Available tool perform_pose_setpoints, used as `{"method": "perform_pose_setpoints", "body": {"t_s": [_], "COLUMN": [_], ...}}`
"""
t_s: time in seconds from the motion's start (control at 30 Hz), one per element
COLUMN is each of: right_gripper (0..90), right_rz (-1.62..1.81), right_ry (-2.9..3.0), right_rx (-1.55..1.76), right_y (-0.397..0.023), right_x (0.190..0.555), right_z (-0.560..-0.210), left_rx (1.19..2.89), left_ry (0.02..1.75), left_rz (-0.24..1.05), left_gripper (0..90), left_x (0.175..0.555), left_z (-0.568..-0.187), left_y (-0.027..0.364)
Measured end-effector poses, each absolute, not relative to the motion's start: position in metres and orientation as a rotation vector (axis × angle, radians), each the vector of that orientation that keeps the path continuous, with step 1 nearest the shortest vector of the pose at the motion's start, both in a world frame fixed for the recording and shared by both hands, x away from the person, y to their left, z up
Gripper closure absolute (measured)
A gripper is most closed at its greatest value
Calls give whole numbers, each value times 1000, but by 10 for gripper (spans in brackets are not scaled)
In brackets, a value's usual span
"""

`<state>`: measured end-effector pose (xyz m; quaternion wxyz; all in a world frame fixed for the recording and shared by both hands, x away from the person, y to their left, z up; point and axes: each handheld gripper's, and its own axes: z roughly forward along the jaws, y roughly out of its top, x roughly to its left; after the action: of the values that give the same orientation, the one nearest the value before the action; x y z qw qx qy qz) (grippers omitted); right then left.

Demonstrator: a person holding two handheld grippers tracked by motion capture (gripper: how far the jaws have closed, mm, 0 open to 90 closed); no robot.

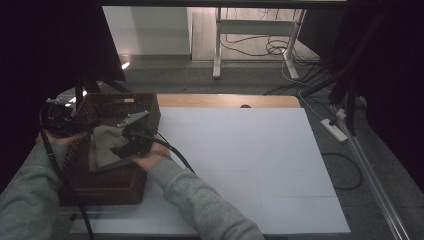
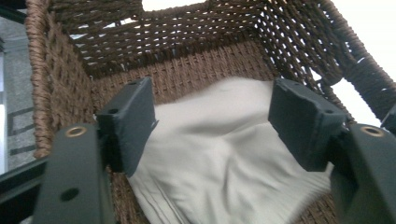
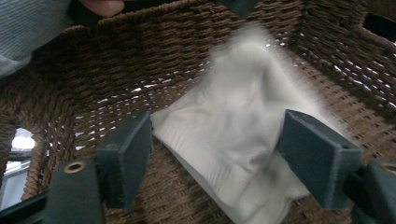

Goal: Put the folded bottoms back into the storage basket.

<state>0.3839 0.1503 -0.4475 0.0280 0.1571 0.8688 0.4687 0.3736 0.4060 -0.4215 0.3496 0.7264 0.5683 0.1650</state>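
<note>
At left edge of surface: the basket (image 1: 102, 187) stands on the white surface (image 1: 260, 165), at its left side.
Cloth: a pale cloth (image 1: 102, 147) lies crumpled on the basket floor, running up toward one wall (image 3: 243, 116).
Left gripper: left gripper (image 2: 215, 116) is inside the basket, jaws spread wide, with the cloth below and between them, pads not pressing on it.
Right gripper: right gripper (image 3: 215, 140) is over the basket from the other side, jaws likewise wide apart above the cloth, nothing clamped.
Basket walls: woven walls close in on all four sides, near both grippers; the rim (image 2: 37, 70) stands just beside the left jaw.
Open room: the surface right of the basket lies bare out to its far and right edges.
</note>
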Motion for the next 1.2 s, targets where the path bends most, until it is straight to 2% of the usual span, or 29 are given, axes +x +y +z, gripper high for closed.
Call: {"method": "perform_pose_setpoints", "body": {"t_s": [0.33, 0.73, 1.2], "right_gripper": [234, 241, 252], "right_rz": [1528, 1498, 1458], "right_ry": [2659, 2666, 2646], "right_rx": [537, 560, 667], "right_y": [115, 61, -23], "right_x": [391, 392, 393], "right_z": [-435, -428, -432], "left_rx": [1931, 1997, 1999], "left_ry": [1372, 1226, 1169], "left_rz": [426, 337, 272], "left_gripper": [313, 325, 336], "left_x": [364, 349, 335], "left_z": [-413, -404, -407], "left_y": [388, 340, 290]}}
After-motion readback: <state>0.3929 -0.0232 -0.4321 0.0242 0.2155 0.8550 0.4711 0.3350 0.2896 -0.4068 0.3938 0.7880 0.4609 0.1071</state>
